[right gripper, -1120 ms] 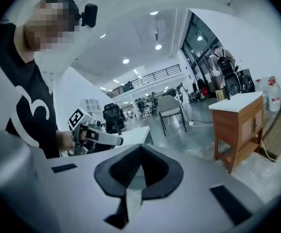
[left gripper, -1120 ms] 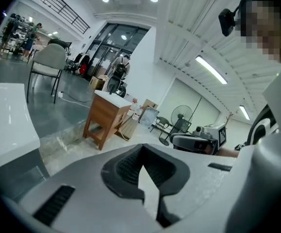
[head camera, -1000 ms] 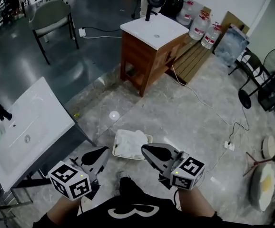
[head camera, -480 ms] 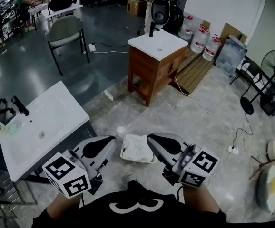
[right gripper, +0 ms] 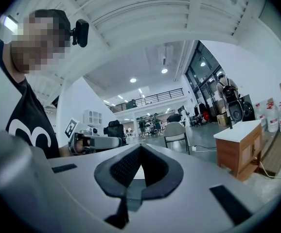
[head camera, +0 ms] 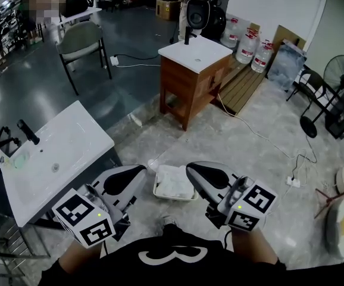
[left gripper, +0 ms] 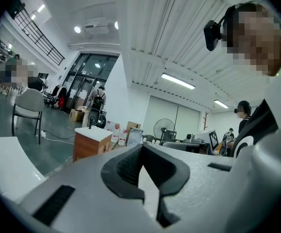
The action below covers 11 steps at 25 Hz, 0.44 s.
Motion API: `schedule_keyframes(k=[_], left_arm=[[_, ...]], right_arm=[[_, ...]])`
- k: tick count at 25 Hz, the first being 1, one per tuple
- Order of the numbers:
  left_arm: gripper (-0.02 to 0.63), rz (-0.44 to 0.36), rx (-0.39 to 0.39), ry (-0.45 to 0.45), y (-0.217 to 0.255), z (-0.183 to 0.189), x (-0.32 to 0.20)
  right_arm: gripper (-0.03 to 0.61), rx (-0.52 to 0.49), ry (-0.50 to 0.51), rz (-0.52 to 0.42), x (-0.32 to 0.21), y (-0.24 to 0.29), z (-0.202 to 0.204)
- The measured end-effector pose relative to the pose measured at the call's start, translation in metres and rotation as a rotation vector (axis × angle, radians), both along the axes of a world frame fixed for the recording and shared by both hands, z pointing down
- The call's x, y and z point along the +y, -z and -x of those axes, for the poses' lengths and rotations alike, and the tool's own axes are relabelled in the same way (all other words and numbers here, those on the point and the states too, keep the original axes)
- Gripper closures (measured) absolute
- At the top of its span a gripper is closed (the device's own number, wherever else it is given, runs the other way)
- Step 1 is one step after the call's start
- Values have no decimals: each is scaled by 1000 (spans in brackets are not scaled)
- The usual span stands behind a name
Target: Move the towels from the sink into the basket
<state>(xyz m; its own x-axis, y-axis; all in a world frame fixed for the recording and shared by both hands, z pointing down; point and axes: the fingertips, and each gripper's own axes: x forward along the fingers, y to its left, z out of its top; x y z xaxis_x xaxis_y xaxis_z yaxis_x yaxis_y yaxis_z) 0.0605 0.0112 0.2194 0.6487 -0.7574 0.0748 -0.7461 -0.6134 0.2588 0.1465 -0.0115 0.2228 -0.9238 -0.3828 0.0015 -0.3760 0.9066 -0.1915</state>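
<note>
In the head view a white basket (head camera: 157,193) stands on the floor in front of me, with white towels (head camera: 174,181) lying in it. A white sink (head camera: 77,139) with a black faucet (head camera: 27,132) is at my left; I see no towel in its basin. My left gripper (head camera: 137,170) and right gripper (head camera: 191,168) are held level side by side above the basket's near edge. Both are shut and hold nothing. The left gripper view shows its jaws (left gripper: 141,152) pressed together, and the right gripper view shows the same (right gripper: 140,154).
A wooden vanity (head camera: 190,79) with a white top stands further ahead. A chair (head camera: 83,40) is at the back left, water bottles (head camera: 252,43) at the back, and fans (head camera: 338,82) at the right. A cable and power strip (head camera: 292,182) lie on the floor.
Both grippers have risen and now hang over the basket's sides. The head view has tipped up, so the basket and sink sit lower and nearer in the picture.
</note>
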Motion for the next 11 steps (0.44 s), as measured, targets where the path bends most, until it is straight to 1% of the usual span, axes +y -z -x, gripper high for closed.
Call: schedule_keyframes(k=[11], left_arm=[[607,11,3,-5,-16,6,-1]], right_arm=[[575,24,-22,8,1,-11,5]])
